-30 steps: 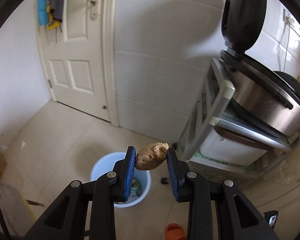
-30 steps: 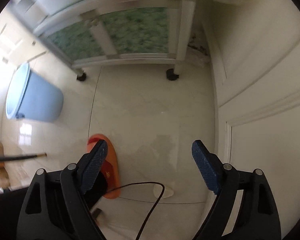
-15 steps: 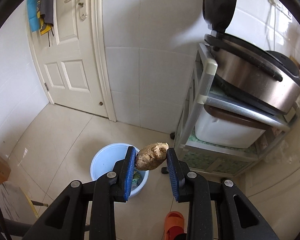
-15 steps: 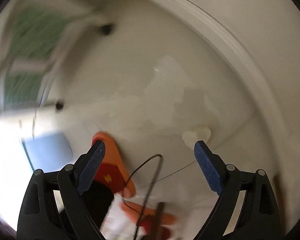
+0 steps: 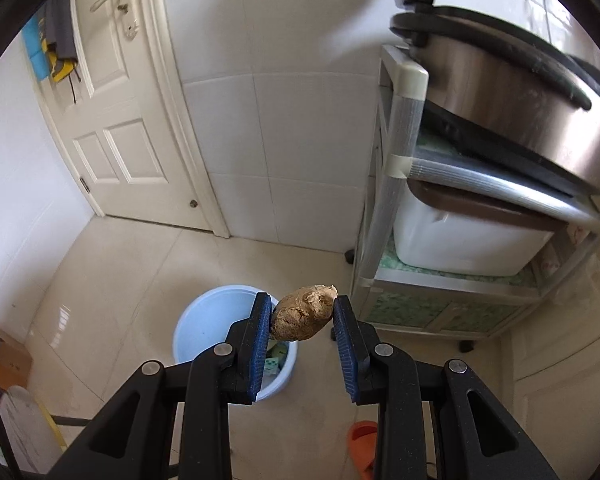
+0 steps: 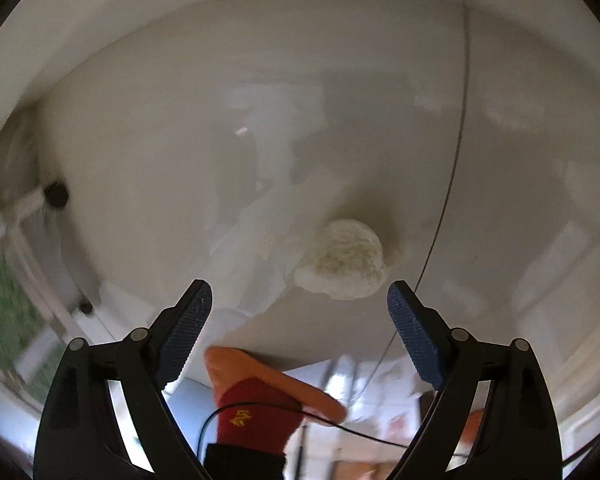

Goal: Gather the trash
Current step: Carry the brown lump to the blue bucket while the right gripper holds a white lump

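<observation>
Left wrist view: the left gripper [image 5: 302,314] is seen with its blue pads clamped on a brown, lumpy piece of trash [image 5: 303,317], which is held by its two ends between the fingertips. The held piece hangs above the tiled floor [image 5: 132,264], just over the near rim of a light blue bucket [image 5: 204,328]. Some scraps are visible inside the bucket, partly hidden by the left finger. To the right a metal rack [image 5: 400,184] on castors is noted, carrying a steel cooker [image 5: 512,120] on top and a white bin [image 5: 460,240] below. A white door [image 5: 112,120] is seen at the back left, and an orange slipper [image 5: 364,444] at the bottom edge.

Right wrist view (blurred): the right gripper [image 6: 300,312] is seen with its fingers wide apart and nothing between them. A pale crumpled wad [image 6: 344,260] lies on the floor just beyond the fingertips, nearer the right finger. Below the jaws, a foot in a red sock [image 6: 256,416] and an orange slipper is seen, crossed by a thin black cable [image 6: 340,428].
</observation>
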### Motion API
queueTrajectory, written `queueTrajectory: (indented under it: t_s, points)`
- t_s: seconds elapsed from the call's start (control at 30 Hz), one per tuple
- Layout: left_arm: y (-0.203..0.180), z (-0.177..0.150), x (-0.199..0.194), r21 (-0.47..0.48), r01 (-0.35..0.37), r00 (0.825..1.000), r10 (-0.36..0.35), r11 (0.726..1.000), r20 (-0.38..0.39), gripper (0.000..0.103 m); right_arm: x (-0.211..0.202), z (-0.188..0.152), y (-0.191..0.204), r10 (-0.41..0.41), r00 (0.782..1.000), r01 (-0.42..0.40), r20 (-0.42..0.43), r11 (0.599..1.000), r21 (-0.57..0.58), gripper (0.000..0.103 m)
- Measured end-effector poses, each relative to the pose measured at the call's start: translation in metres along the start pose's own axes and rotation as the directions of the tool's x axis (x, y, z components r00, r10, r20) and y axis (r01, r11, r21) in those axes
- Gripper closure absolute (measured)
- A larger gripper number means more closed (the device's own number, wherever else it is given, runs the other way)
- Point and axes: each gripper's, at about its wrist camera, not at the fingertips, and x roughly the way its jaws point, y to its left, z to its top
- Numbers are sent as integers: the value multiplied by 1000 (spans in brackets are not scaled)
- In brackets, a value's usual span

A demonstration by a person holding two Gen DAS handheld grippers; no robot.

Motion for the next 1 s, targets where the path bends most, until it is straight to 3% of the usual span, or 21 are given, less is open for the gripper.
queueTrajectory:
  t_s: [0.27,0.33,0.37,0.4,0.43,0.5,0.57,0.67,0.77,0.8,0.83,0.9,0.93,1.0]
  points:
    - [-15,7,13,35,-2,1000,3,999,-9,75,29,7,-26,-21,1000,21,-9,995,102,15]
    - [-16,5,18,37,-3,1000,4,999,-18,75,30,8,-25,-30,1000,30,4,996,87,19]
    - [-16,5,21,36,-8,1000,8,999,-22,75,34,9,-23,-43,999,43,4,996,83,25]
    - [-14,3,20,38,-8,1000,9,999,-27,75,37,10,-20,-43,999,43,1,996,77,37]
    - [-13,3,22,38,-8,999,10,999,-32,75,38,10,-20,-49,999,49,8,997,65,36]
    - [-12,2,26,32,-7,999,8,999,-35,75,43,4,-8,-87,996,87,12,996,26,37]
    - [-10,2,28,29,-6,999,7,1000,-38,75,42,3,3,-127,991,128,33,991,-31,52]
    - [-9,0,34,21,5,999,-4,1000,-44,75,37,7,28,-125,991,131,48,980,-147,54]
    - [-2,-4,41,-5,21,998,-21,1000,-55,75,25,8,72,-151,983,177,106,937,-300,54]
    - [2,-7,45,-14,25,998,-26,1000,-60,75,24,5,88,-166,978,201,125,910,-363,54]
    - [5,-10,47,-23,27,997,-28,999,-65,75,23,-4,119,-191,968,248,164,836,-490,54]
    - [13,-14,52,-38,32,996,-35,999,-77,75,19,-25,158,-188,959,281,212,717,-638,54]
    - [16,-17,54,-45,31,996,-35,999,-81,75,19,-46,187,-169,960,278,222,627,-728,54]
    - [25,-23,61,-64,30,995,-36,997,-92,75,15,-79,224,-130,965,263,228,502,-824,54]
